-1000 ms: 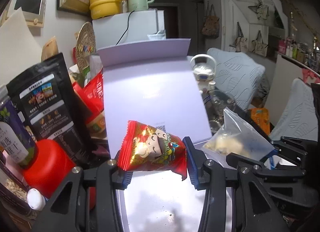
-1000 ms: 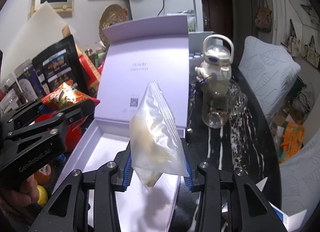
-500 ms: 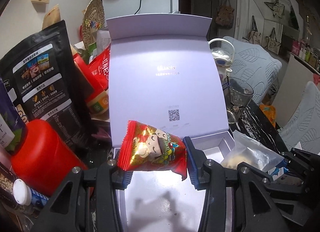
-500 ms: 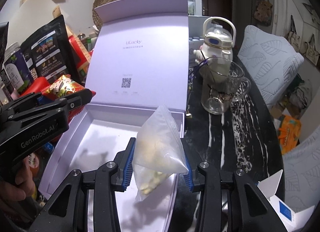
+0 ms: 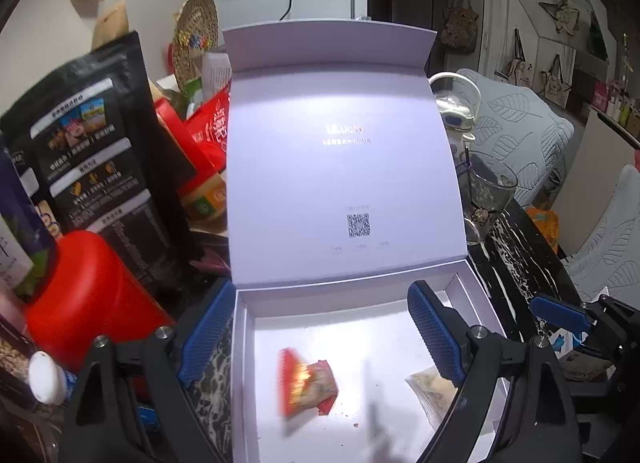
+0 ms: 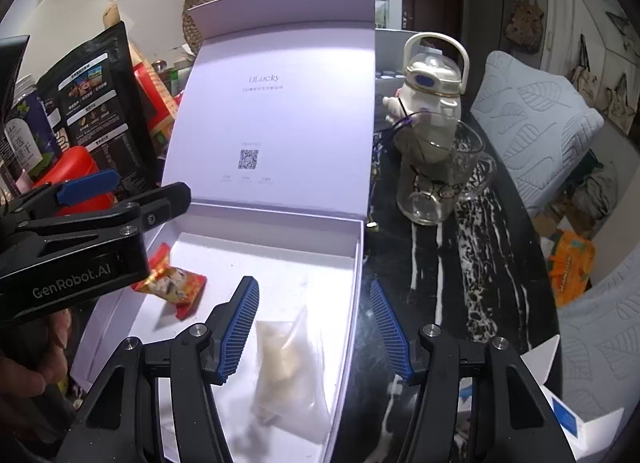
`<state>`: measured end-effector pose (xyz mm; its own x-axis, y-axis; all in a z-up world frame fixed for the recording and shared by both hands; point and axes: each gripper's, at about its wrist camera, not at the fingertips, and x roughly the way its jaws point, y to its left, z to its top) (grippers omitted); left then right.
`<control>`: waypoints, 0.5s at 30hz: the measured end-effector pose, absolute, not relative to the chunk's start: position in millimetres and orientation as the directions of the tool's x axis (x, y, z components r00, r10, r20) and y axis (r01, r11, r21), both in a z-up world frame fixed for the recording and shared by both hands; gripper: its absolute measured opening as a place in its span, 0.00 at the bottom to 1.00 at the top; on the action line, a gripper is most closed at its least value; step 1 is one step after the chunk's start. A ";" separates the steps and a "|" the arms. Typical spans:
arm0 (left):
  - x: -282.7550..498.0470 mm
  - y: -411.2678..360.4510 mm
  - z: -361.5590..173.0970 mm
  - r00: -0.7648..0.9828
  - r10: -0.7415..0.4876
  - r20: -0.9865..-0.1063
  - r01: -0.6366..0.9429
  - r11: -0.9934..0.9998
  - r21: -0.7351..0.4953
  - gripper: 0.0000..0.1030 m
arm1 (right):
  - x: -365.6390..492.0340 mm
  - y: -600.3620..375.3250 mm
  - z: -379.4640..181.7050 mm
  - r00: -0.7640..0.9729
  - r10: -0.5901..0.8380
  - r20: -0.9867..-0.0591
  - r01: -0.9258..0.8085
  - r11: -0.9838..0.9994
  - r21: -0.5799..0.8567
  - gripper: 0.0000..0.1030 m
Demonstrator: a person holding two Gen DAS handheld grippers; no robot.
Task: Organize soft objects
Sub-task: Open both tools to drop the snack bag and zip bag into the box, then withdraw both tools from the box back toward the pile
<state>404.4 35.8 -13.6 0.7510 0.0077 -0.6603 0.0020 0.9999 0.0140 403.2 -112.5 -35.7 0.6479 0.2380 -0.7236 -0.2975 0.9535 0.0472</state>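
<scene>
Both of your tongs are spread wide with nothing between the pads: the left gripper point(image 5: 320, 329) hangs over the near left part of the white box point(image 5: 476, 295), and the right gripper point(image 6: 314, 329) straddles that box's right wall, one blue ribbed pad inside and one out over the table.

On the box floor the red snack packet point(image 5: 308, 381) lies left of centre, crinkly foil with a cartoon print, blurred in your left view. The clear plastic bag point(image 6: 290, 371) of pale lumps lies near the right wall, soft and slumped, directly under your right tongs. The two packets are apart, with bare white floor between them and more bare floor toward the far wall.

The box walls are low and straight. Its lid point(image 6: 280, 103) stands upright along the far edge, smooth lilac card with a small square code, closing off that side. The near side is where your tongs come in.

Left of the box things crowd close: a red plastic jar point(image 5: 84, 295), a tall black pouch point(image 5: 100, 167) and red cartons behind it. Right of the box the black marbled table point(image 6: 460, 271) shows a bare stretch, then a clear glass mug point(image 6: 436, 183) and a white handled kettle-shaped bottle point(image 6: 432, 91) at the far end, just beside the lid's edge. A white and blue carton point(image 6: 576, 419) sits at the near right.
</scene>
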 end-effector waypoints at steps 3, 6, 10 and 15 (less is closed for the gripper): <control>402.3 36.1 -10.8 0.753 0.016 -0.658 -0.002 1.000 0.021 0.86 | 400.5 -113.8 -31.2 0.658 0.237 -0.715 -0.296 0.954 0.043 0.57; 398.0 35.3 -6.8 0.760 0.024 -0.649 -0.005 1.000 0.031 0.86 | 396.7 -114.6 -25.8 0.669 0.239 -0.704 -0.298 0.954 0.041 0.57; 389.1 33.9 -0.9 0.770 0.034 -0.637 -0.010 0.999 0.041 0.86 | 389.8 -115.3 -16.3 0.691 0.238 -0.683 -0.299 0.954 0.030 0.57; 371.4 30.0 19.7 0.810 0.033 -0.585 -0.003 0.999 0.051 0.86 | 379.4 -116.4 -1.9 0.712 0.253 -0.655 -0.311 0.950 0.028 0.57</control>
<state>371.4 30.0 19.7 0.8104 0.0326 -0.5850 -0.0034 0.9987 0.0508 379.4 -116.4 -1.9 0.7121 0.2526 -0.6550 -0.3109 0.9500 0.0284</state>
